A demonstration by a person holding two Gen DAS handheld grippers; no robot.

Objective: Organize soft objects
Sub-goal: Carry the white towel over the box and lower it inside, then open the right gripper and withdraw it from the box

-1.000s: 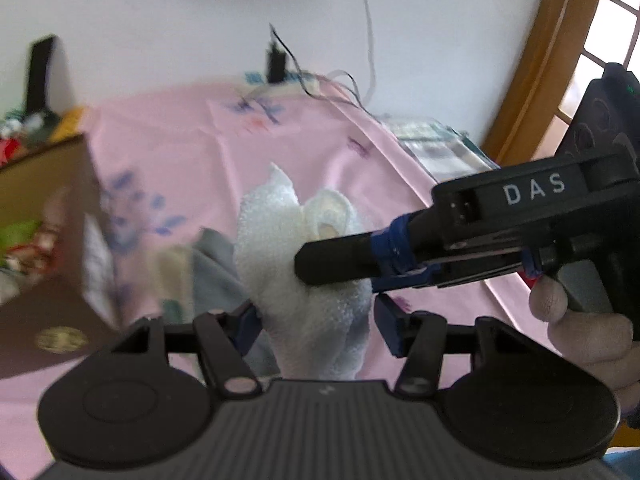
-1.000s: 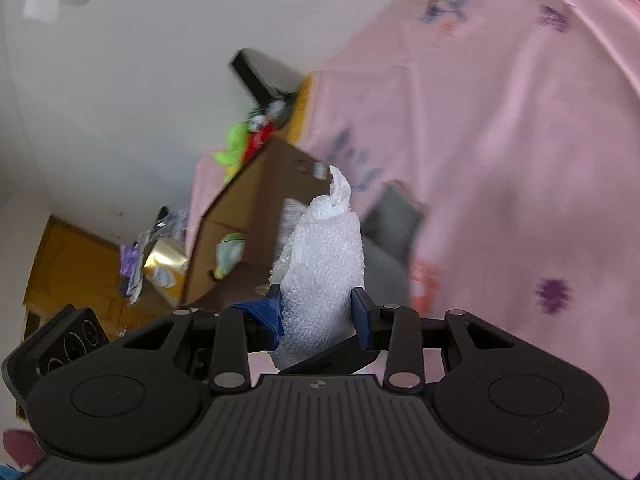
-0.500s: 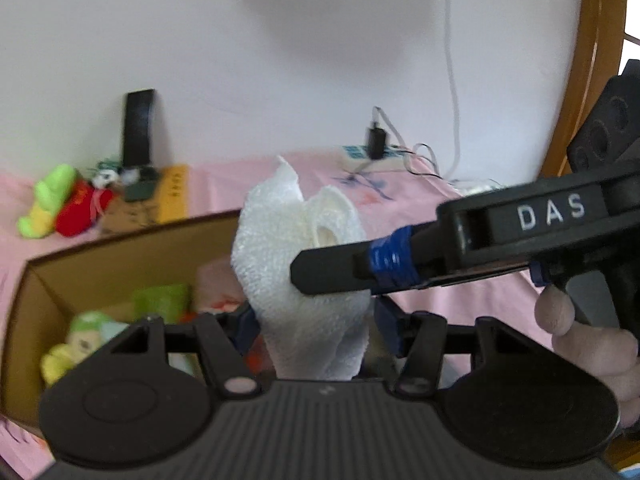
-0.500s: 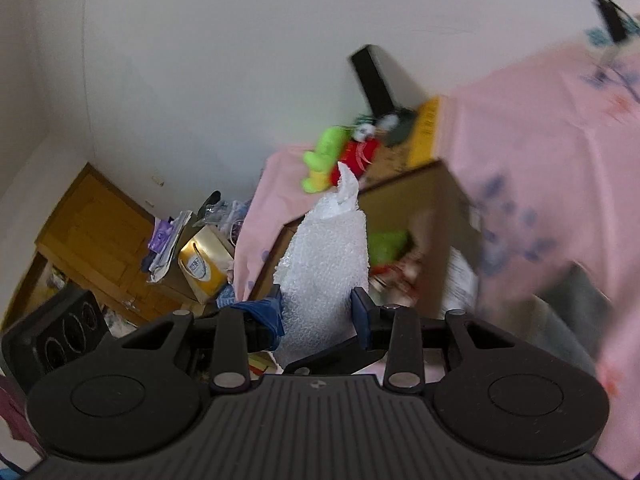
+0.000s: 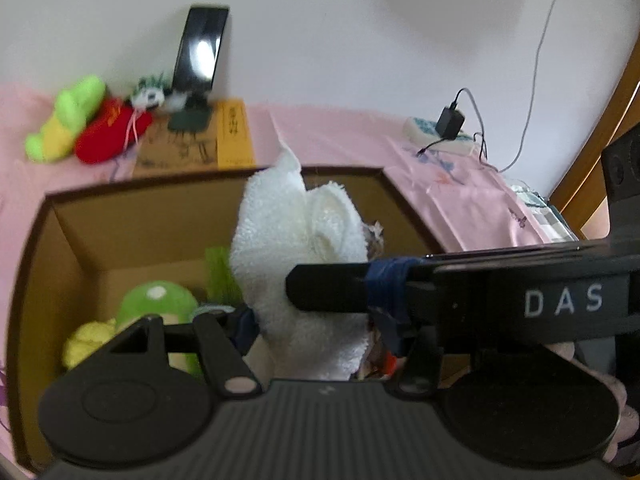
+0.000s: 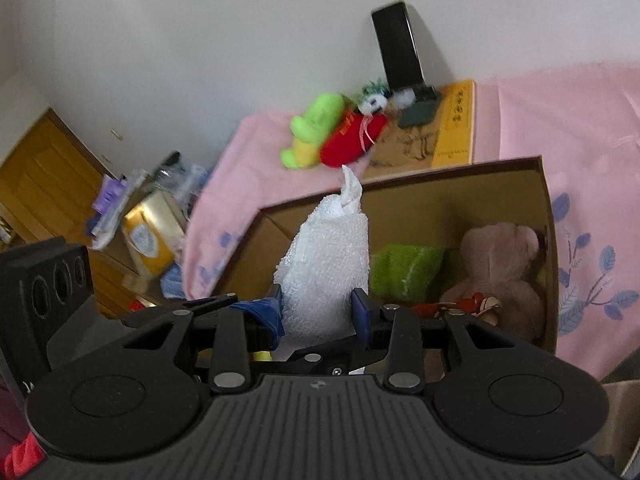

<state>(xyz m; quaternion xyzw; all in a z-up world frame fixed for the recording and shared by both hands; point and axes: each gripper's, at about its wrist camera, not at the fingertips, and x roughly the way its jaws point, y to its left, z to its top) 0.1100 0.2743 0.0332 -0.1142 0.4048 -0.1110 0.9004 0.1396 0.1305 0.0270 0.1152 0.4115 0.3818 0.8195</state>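
Right now both grippers hold the same rolled white towel [image 5: 304,264] above the open cardboard box [image 5: 132,220]. The left gripper [image 5: 310,328] is clenched on the lower part of the roll, and the right gripper [image 6: 318,308] pinches it from the right side, its blue pads pressed into the terry; in the left wrist view its dark finger crosses the front of the roll. The towel hangs over the middle of the box, its loose tip pointing toward the far wall.

Inside the box lie a green mushroom toy [image 5: 158,300] at the near left, a green fluffy thing [image 6: 404,270] in the middle and a pink teddy bear [image 6: 500,264] at the right. Two plush toys, green [image 6: 312,128] and red [image 6: 352,142], lie on the pink sheet [image 6: 580,120] beyond the box (not yet put away, it seems).

The likely risk is in letting go: if one gripper opens before the other, the roll could swing, unroll and drape over the box rim instead of dropping inside. Landing on the toys, it may also tip and spread open.
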